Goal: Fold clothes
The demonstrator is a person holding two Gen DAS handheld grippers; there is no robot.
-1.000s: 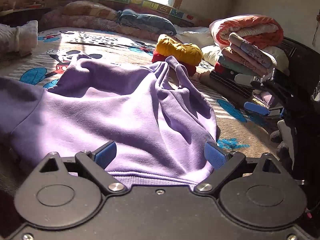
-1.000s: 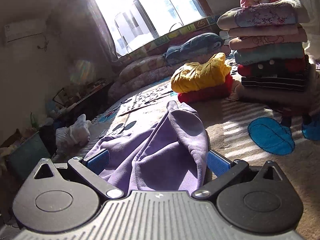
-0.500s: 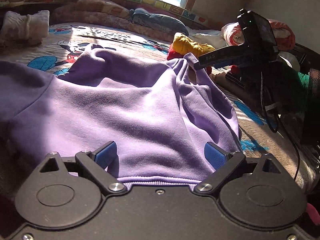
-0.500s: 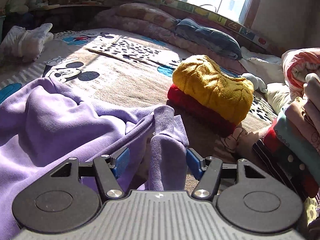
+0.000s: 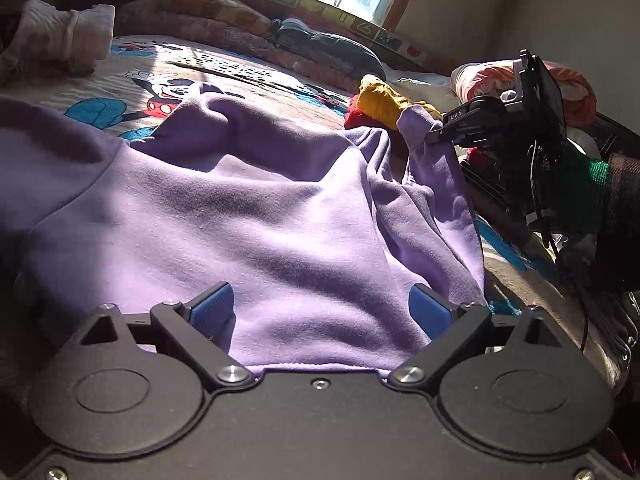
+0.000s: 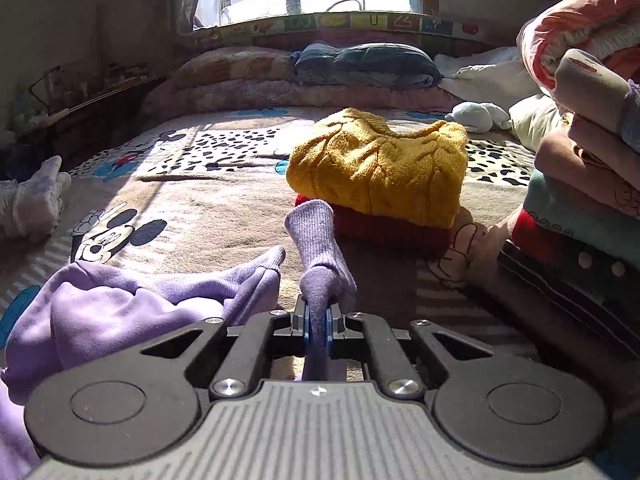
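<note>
A purple sweatshirt point(image 5: 256, 216) lies spread on a cartoon-print blanket point(image 5: 132, 76). My left gripper point(image 5: 320, 314) is open, its blue pads on either side of the sweatshirt's hem, with cloth lying between them. My right gripper point(image 6: 318, 326) is shut on the ribbed cuff point(image 6: 316, 236) of a purple sleeve, which sticks up past the fingers. In the left wrist view the right gripper point(image 5: 438, 132) holds that cuff point(image 5: 416, 120) raised at the sweatshirt's far right. The rest of the sweatshirt point(image 6: 120, 304) bunches at the lower left of the right wrist view.
A folded yellow sweater on a red one point(image 6: 380, 172) sits just beyond the cuff. A tall stack of folded clothes point(image 6: 584, 184) stands at the right. Pillows and quilts point(image 6: 320, 68) line the window side. A white bundle point(image 5: 64, 36) lies far left.
My right gripper has closed on the sleeve cuff and lifted it. The left gripper stays open at the hem, with the view shifted slightly.
</note>
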